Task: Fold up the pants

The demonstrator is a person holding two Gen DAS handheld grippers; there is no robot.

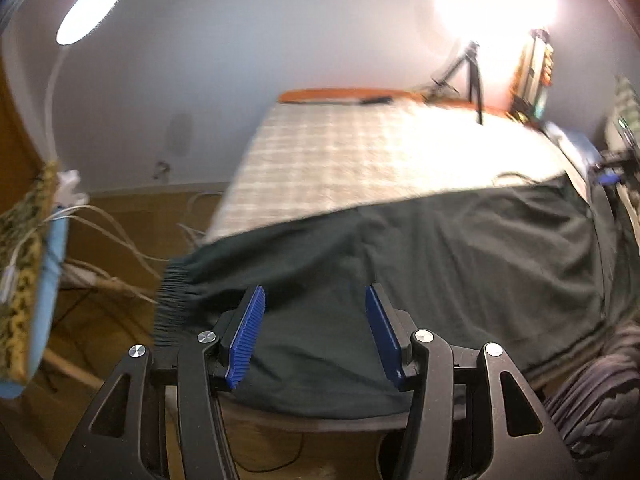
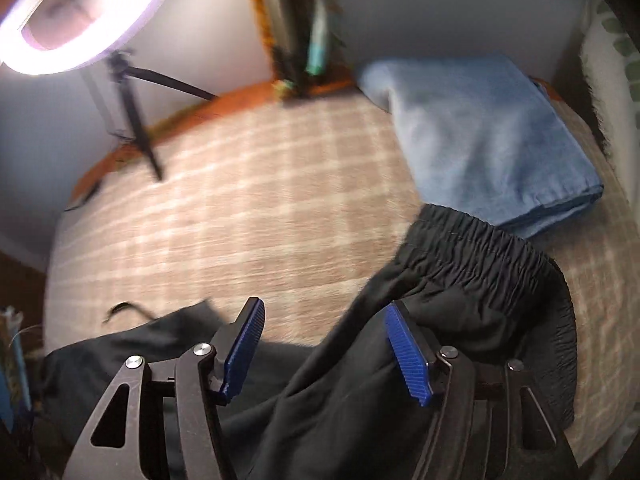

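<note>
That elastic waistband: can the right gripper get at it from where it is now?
Probably yes. The right gripper is open over the black pants, and the waistband lies just ahead with nothing between them.

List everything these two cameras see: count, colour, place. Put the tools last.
pants: 1, black, spread on the near edge of the bed, elastic waistband bunched in the right wrist view
bedcover: 1, beige plaid, over the bed
blue cloth: 1, light blue, folded, far right of the bed, beyond the waistband
ring light: 1, glowing white, on a black tripod at the bed's far edge
lamp: 1, white, round, on a bent stem at far left
cables: several, pale, over the wooden floor at left
left tool: 1, black with blue pads, open above the pants
right tool: 1, black with blue pads, open above the pants
</note>
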